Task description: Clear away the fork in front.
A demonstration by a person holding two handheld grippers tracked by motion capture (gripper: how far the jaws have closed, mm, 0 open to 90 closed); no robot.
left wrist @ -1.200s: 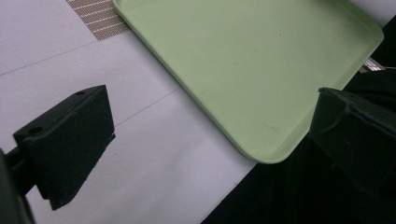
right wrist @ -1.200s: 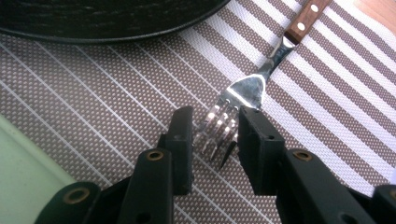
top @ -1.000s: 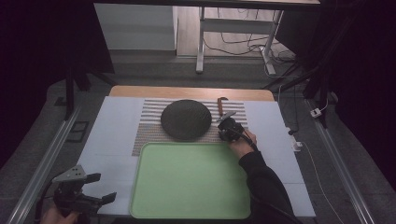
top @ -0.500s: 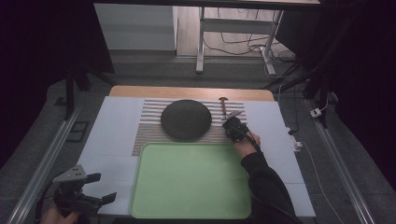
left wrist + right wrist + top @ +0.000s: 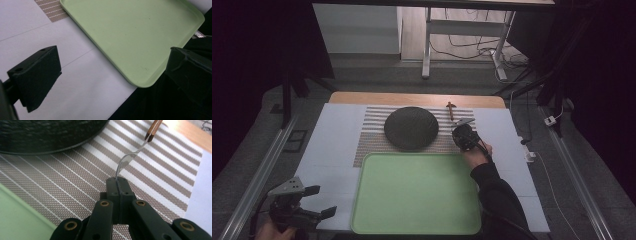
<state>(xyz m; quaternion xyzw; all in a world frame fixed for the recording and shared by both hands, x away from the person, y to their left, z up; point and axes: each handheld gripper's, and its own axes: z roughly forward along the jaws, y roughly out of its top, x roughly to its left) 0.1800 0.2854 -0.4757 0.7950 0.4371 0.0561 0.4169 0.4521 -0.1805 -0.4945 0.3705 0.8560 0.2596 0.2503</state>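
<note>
Fork (image 5: 130, 157) shifted — beside black plate (image 5: 411, 128)

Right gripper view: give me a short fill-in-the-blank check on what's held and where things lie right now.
The right gripper is shut on the metal end of a ____.
The utensil's handle is made of ____.
The black round plate rests on the ____ placemat.
The left gripper has its jaws ____.

Answers: fork; wood; striped; open

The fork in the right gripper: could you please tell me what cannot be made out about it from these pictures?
- Fork tines: right gripper view, hidden between the shut jaws of the right gripper.
- Wooden handle: right gripper view, cut off by the top edge.
- Fork detail: high view, too small and dim to make out.
</note>
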